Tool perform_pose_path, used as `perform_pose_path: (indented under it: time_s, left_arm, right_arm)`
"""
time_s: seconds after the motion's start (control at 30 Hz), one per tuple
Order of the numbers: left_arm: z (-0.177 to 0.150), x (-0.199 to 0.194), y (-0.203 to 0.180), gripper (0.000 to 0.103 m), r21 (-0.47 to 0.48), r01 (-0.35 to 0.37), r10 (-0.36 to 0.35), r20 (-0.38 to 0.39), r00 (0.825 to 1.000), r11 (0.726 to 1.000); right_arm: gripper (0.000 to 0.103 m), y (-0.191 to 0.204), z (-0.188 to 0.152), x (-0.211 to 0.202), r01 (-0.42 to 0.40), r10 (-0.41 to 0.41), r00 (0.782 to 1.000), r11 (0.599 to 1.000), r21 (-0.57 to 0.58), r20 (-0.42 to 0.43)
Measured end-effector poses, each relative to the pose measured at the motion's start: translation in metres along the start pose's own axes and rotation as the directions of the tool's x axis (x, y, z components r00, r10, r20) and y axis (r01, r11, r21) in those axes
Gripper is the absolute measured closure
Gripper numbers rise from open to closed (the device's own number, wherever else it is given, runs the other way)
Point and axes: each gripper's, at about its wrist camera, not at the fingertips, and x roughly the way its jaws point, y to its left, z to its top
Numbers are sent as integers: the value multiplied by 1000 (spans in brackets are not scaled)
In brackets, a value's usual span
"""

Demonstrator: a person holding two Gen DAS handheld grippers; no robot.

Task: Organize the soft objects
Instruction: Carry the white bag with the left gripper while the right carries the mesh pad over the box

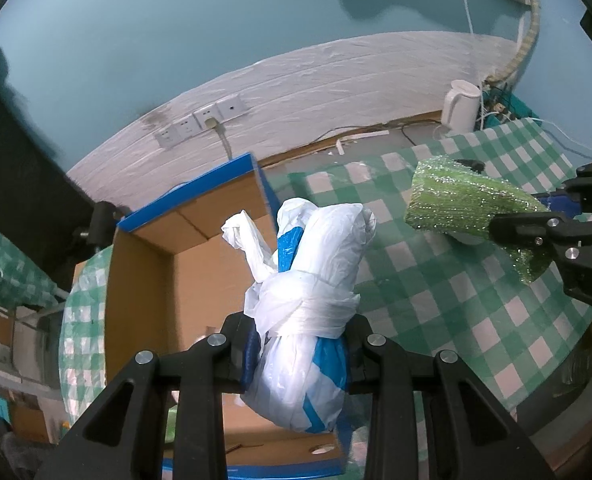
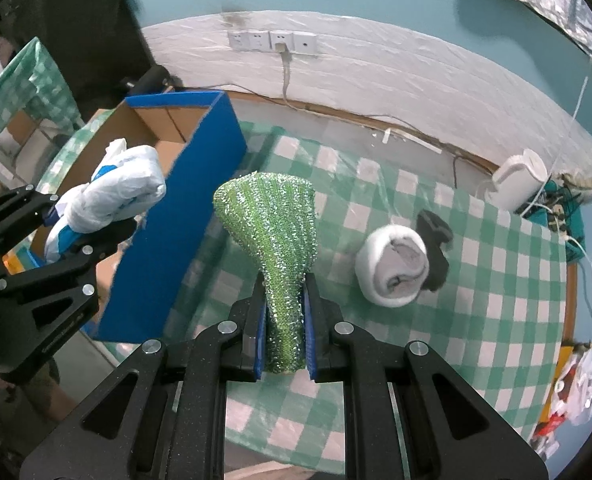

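The bag point(image 1: 307, 312), a knotted white-and-blue plastic bundle, sits clamped between the jaws of the left gripper point(image 1: 296, 360), which pinch it just below the knot. Its long axis runs straight out along the fingers, the knotted top and loose ends pointing away from the camera. Directly beyond and beneath it opens the box point(image 1: 144, 280), a cardboard carton with blue outer walls: in the left wrist view the bag hangs over the box's right-hand part, its lower bulge above the near wall. The left hand is thus the one nearer the box, and the coming move probably turns on that: a lowering and release should drop the bag inside with little sideways travel.

The right gripper point(image 2: 284, 336) is closed on a sponge point(image 2: 272, 232), a glittery green scouring cloth squeezed thin between the blue pads and flaring wide at its free end, again lengthwise along the fingers. It hangs over the checked cloth point(image 2: 495, 320), to the right of the box's blue side wall, so it would have to travel left over that wall to reach the opening.

Farther out on the cloth lie a rolled white towel point(image 2: 395, 268) and a dark item point(image 2: 435, 248) touching it, both well clear of either gripper.
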Motion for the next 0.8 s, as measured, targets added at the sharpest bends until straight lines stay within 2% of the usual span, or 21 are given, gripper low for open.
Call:
perform_pose_path:
  time_s: [0.8]
  left_arm:
    - [-28,1,79,72,-127,-53,51,-18,999,991]
  right_arm:
    - [90,85,42,17,-39,38,999,991,-131,-8]
